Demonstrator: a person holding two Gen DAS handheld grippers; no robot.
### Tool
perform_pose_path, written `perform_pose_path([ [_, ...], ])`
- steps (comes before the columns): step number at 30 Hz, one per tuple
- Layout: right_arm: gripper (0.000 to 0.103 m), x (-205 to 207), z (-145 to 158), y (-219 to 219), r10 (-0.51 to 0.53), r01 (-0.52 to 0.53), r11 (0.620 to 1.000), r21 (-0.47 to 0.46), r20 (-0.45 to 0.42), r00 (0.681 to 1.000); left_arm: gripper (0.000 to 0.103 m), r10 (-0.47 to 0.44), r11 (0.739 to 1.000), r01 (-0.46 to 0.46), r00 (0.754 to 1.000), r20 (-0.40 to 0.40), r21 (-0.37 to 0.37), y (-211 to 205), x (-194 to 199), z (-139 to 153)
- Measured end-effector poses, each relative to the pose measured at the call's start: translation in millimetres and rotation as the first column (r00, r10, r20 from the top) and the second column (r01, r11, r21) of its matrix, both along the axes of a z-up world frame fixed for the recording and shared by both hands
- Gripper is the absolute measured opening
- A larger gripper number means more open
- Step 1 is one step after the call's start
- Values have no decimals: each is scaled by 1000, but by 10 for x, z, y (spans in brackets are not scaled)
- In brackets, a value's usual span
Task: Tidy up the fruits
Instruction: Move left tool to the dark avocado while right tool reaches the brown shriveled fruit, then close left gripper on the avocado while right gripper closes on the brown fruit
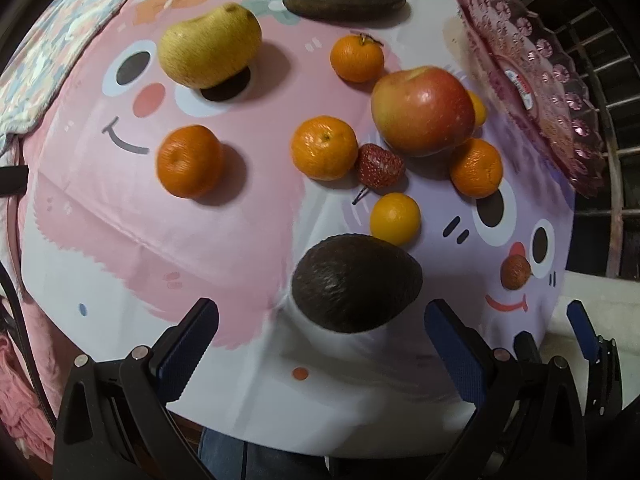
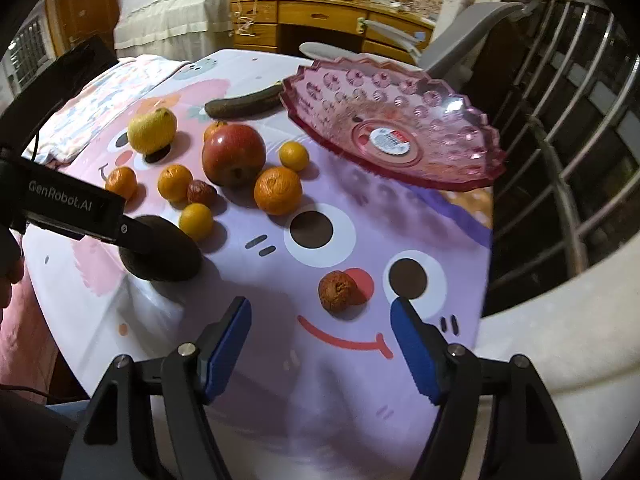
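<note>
Fruit lies loose on a cartoon tablecloth. My left gripper (image 1: pixel 320 328) is open, its jaws either side of a dark avocado (image 1: pixel 356 284) just ahead of it. My right gripper (image 2: pixel 320 320) is open and empty, a small wrinkled brown fruit (image 2: pixel 338 291) just beyond its tips. Farther off lie a red apple (image 2: pixel 233 156), several mandarins (image 2: pixel 277 191), small yellow citrus (image 2: pixel 196 222), a strawberry (image 1: pixel 379 165), a yellow pear (image 1: pixel 210 45) and a blackened banana (image 1: pixel 344 2). An empty pink glass dish (image 2: pixel 440 120) stands at the back right.
The table (image 2: pixel 460 380) ends close to both grippers. A metal railing (image 2: pixel 560 140) runs along the right. A grey chair (image 2: pixel 460 40) and a wooden desk (image 2: pixel 320 20) stand behind. A folded patterned cloth (image 1: pixel 48 40) lies at the table's far left.
</note>
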State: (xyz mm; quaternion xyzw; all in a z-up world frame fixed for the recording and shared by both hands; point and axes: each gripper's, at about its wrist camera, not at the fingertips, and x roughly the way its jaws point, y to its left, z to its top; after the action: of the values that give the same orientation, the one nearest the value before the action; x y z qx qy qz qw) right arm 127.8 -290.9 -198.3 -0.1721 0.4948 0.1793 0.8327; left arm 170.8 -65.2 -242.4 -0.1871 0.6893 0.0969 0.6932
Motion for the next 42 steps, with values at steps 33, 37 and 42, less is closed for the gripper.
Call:
perform_pose_path([
  [33,33,307,-599,-53,91,-91,996,18,-21,996,81,-48,995,56,994,-95,82,-693,290,-635],
  [37,30,308,-595,-21,93,-93,996,11,-27,995,80,-57,996,64,993,-101,70,-676,336,-647],
  [42,29,326,-584,-14,87,-85,996,26,-63,994,80,-87,993,93,992,-93,68,-708,347,-539],
])
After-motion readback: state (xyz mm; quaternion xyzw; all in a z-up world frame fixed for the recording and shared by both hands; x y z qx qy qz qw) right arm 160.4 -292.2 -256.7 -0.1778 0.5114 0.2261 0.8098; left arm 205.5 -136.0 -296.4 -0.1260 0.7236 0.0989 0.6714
